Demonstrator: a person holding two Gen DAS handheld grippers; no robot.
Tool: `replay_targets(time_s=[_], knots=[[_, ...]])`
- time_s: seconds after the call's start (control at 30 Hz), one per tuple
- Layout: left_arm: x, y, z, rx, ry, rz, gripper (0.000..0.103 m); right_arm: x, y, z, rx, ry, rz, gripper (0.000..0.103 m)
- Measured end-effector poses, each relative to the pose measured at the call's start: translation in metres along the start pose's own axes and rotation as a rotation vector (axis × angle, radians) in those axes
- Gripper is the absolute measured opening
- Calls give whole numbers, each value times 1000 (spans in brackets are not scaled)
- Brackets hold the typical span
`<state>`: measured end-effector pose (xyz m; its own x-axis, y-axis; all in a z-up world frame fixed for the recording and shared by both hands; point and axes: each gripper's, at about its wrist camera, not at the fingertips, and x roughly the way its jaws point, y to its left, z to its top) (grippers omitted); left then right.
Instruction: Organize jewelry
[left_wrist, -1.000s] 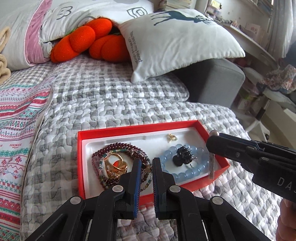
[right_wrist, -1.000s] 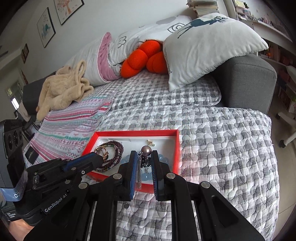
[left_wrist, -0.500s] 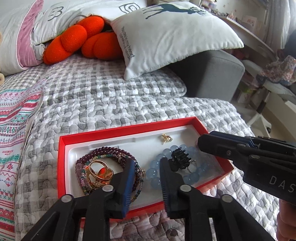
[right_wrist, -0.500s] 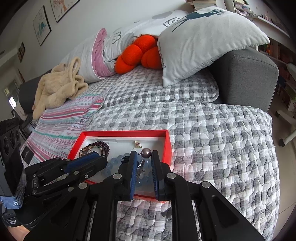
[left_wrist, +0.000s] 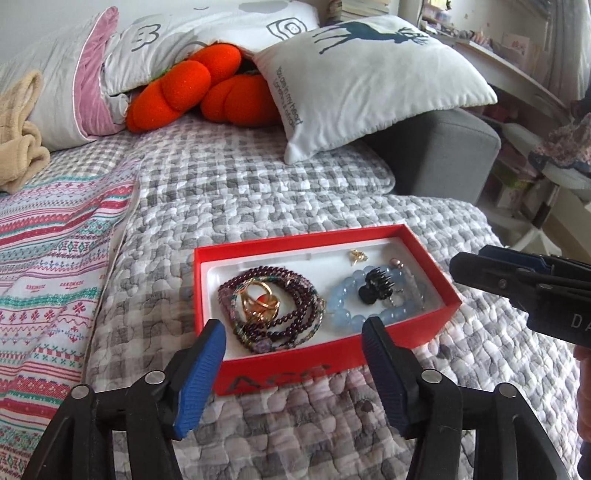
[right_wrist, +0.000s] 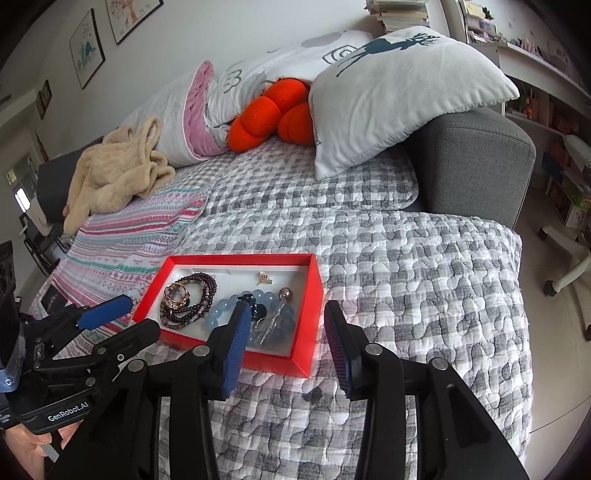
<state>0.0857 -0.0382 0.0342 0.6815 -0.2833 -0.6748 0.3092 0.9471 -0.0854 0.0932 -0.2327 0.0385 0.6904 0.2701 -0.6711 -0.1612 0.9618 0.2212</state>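
Both claws read as released: my left gripper (left_wrist: 293, 334) has its blue pads spread wide with nothing between them, hovering just short of the near wall of the red tray (left_wrist: 295, 360); my right gripper (right_wrist: 284, 325) is likewise spread and empty, at the tray's near right corner.

I note the tray sits on the grey checked quilt (right_wrist: 406, 266), beside a striped blanket (left_wrist: 48, 258).

Tray contents, left wrist view:
- dark garnet bead strand (left_wrist: 291, 314), coiled in the left half
- gold ring with orange stone (left_wrist: 258, 301), lying on top of that coil
- pale blue bead bracelet (left_wrist: 347, 314), right half
- black hair claw clip (left_wrist: 375, 286), resting on the blue bracelet
- small gold charm (left_wrist: 356, 255), near the far wall, apart from the rest
- pearl-headed pin with dangling silver strands (right_wrist: 277, 314), at the right end, partly over the blue beads

Behind: deer-print pillow (right_wrist: 399, 92) against the grey sofa arm (right_wrist: 476, 166), orange plush (left_wrist: 192, 92).
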Motion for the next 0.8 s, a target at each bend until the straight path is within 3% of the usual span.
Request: replay_targets(time_s=[0.03,0.17,0.33,0.53,0.8], knots=[[-3,1,-2,-6,2,11,73,-2,1,-2,0,-1,-2,59],[-13,9,-14,-53,14,75,89,-10,6,-14,3,14,-17,64],[-23,15,-33,-81,43,172,100,-21,9,-31,39,35,-79,74],[-40,15,-46,-101,46,240,102,-33,16,-54,55,75,-168,90],[-54,8,-66,-122,71,257,102,-54,36,-83,9,80,-249,90]])
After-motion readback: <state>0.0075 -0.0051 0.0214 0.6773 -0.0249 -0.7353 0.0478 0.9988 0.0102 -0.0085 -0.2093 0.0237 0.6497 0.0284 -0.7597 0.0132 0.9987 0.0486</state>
